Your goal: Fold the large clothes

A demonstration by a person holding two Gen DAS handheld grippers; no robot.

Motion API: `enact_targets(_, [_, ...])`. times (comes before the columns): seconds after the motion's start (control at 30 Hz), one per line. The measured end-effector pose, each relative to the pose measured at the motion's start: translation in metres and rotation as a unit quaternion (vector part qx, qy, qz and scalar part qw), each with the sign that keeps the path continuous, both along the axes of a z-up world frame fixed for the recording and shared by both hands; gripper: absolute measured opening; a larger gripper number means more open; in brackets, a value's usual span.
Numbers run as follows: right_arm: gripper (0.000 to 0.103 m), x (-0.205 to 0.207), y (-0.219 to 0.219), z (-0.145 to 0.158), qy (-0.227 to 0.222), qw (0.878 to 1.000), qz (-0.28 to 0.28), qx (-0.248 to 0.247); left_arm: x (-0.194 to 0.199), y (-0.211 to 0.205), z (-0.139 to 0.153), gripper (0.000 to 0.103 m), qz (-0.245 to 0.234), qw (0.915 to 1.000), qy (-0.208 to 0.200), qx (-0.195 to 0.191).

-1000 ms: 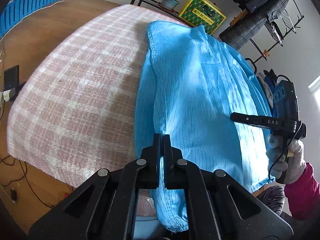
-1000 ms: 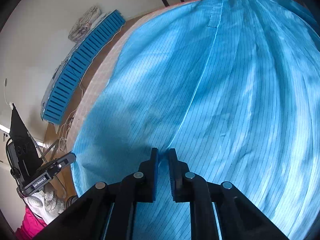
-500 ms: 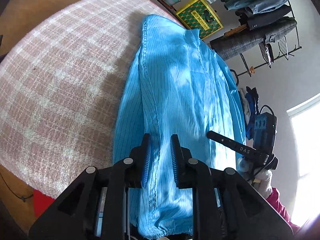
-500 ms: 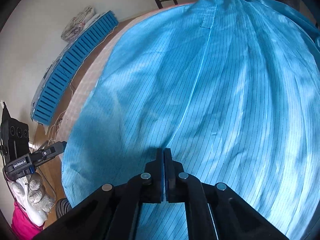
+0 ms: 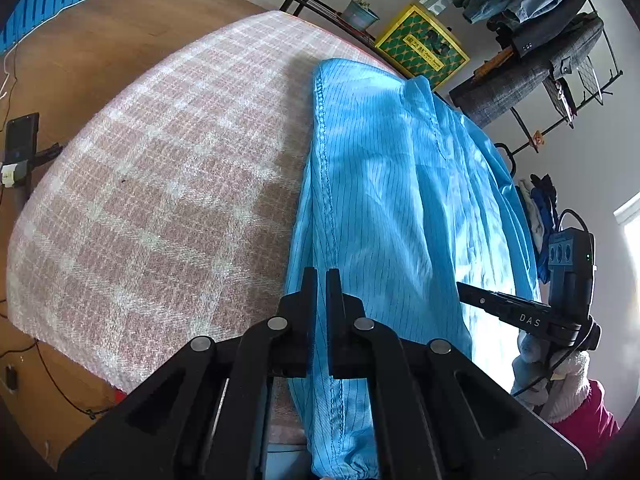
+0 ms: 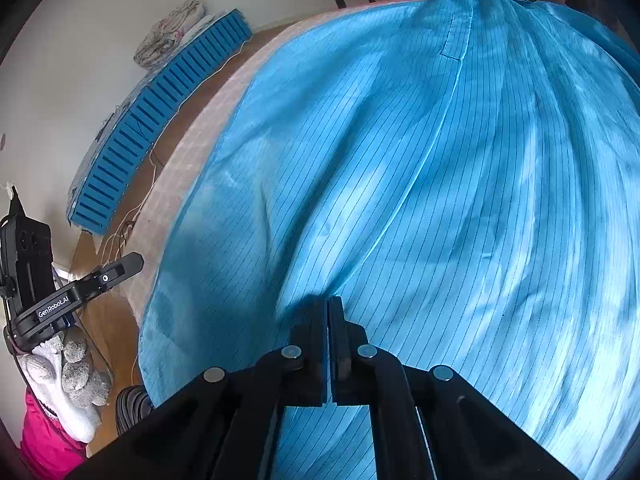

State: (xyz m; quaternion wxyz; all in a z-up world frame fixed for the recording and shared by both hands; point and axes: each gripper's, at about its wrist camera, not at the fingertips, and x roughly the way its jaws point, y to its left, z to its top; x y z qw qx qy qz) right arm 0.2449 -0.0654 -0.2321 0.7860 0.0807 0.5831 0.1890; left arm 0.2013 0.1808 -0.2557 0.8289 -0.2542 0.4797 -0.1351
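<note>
A large light-blue pinstriped garment (image 5: 400, 200) lies spread on a pink plaid covered surface (image 5: 160, 180). My left gripper (image 5: 322, 274) is shut on the garment's stitched left edge near its bottom end, with blue cloth showing between the pads. In the right wrist view the garment (image 6: 440, 160) fills most of the frame. My right gripper (image 6: 328, 302) is shut on a pinch of its fabric, and a crease runs up from the tips. Each gripper shows in the other's view: the right gripper (image 5: 500, 306) at the garment's right side, the left gripper (image 6: 100, 278) off its lower left corner.
A clothes rack (image 5: 540, 40), a yellow-green box (image 5: 424, 48) and a potted plant (image 5: 360, 10) stand beyond the far end. A blue slatted panel (image 6: 160, 120) leans by the wall. A phone on a stand (image 5: 20, 140) and cables sit on the wooden floor. Gloved hands (image 6: 68, 368) hold the grippers.
The left jaws stood apart over the seam half a second ago and have closed on it. The right jaws went from a narrow gap to shut on the fabric.
</note>
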Motion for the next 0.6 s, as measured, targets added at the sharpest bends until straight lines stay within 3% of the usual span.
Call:
enact_targets(0.03, [0.000,0.000,0.000,0.000,-0.001,1.000,0.001,-0.003,-0.002,0.001,0.000,0.000,-0.001,1.0000,-0.001,-0.003])
enact_targets(0.1, [0.000,0.001,0.001,0.000,-0.001,1.000,0.000,-0.009,-0.005,0.005,0.001,0.013,0.002,1.0000,-0.001,0.003])
enact_targets(0.17, [0.000,0.003,0.003,0.000,0.002,1.000,0.000,-0.007,-0.007,0.011,0.000,0.042,0.010,0.9999,0.000,-0.005])
enact_targets(0.27, [0.001,-0.002,0.006,0.001,0.012,1.000,0.023,0.003,-0.008,0.019,-0.006,0.044,0.016,0.9994,0.010,-0.029])
enact_targets(0.33, [0.007,-0.008,0.009,0.006,-0.006,0.999,0.034,-0.032,-0.010,0.020,-0.013,0.044,0.014,0.9985,0.023,-0.047])
enact_targets(0.37, [0.011,-0.011,0.012,0.009,-0.019,0.998,0.039,-0.051,-0.012,0.020,-0.016,0.044,0.011,0.9982,0.028,-0.052])
enact_targets(0.4, [0.025,-0.015,0.014,0.014,-0.033,0.996,0.041,-0.067,-0.014,0.018,-0.019,0.044,0.008,0.9978,0.031,-0.057])
enact_targets(0.43, [0.031,-0.019,0.015,0.018,-0.045,0.995,0.041,-0.076,-0.016,0.017,-0.023,0.044,0.004,0.9974,0.035,-0.062])
enact_targets(0.6, [0.031,-0.036,0.006,0.035,-0.077,0.992,0.026,-0.094,-0.022,0.015,-0.038,0.044,0.009,0.9947,0.048,-0.090])
